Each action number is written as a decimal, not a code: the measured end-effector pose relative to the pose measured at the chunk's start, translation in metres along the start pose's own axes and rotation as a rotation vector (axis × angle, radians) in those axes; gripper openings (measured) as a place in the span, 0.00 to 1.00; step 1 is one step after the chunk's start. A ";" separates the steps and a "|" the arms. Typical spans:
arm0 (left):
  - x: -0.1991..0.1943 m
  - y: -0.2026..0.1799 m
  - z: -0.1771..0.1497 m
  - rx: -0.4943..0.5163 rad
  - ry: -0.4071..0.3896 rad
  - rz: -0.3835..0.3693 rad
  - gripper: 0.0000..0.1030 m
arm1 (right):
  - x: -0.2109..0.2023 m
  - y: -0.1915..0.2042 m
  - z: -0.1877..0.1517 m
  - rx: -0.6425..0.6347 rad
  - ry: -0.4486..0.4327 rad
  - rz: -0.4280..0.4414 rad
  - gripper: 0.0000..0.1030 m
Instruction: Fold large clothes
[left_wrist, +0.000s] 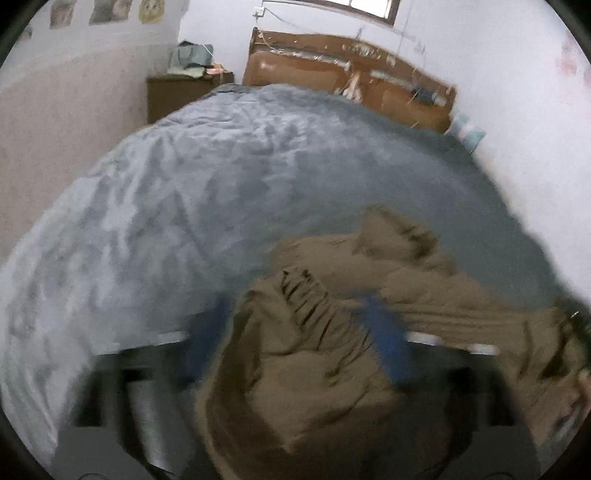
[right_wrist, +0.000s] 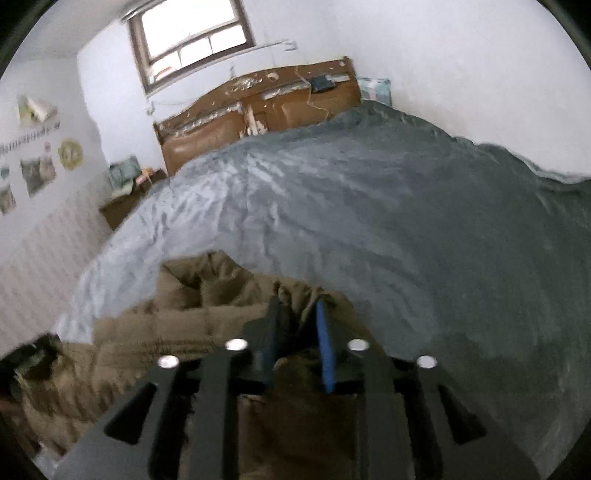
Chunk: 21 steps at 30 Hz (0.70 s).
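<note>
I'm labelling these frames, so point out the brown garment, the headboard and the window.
brown garment (left_wrist: 317, 369): left wrist view, crumpled middle of the fabric.
headboard (right_wrist: 207, 138): right wrist view, left brown padded panel.
window (right_wrist: 192, 37): right wrist view, bright pane.

Both wrist views look down across the bed (left_wrist: 229, 155) toward its headboard (right_wrist: 258, 110)

We see dim, cool daylight from the window (right_wrist: 192, 40), glare blowing out its panes, soft shadows, heavy motion blur in both views, fisheye bending and dark corners at our edges
</note>
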<state>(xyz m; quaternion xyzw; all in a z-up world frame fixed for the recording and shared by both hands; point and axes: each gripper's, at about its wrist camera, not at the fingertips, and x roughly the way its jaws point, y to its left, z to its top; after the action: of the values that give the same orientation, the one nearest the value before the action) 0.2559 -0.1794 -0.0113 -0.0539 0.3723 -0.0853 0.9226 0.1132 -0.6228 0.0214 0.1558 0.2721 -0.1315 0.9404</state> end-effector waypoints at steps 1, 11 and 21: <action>0.003 -0.001 -0.003 0.020 -0.004 0.027 0.97 | 0.012 0.001 -0.003 -0.007 0.029 -0.004 0.59; 0.008 0.046 0.006 -0.184 -0.057 -0.026 0.97 | 0.008 0.009 0.002 -0.043 -0.020 -0.012 0.86; -0.043 0.035 -0.015 0.078 -0.015 0.139 0.97 | -0.054 -0.005 -0.001 -0.020 -0.031 0.023 0.98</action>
<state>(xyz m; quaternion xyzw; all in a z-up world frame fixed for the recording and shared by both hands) 0.2191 -0.1374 0.0014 0.0071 0.3645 -0.0351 0.9305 0.0674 -0.6183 0.0491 0.1474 0.2571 -0.1202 0.9475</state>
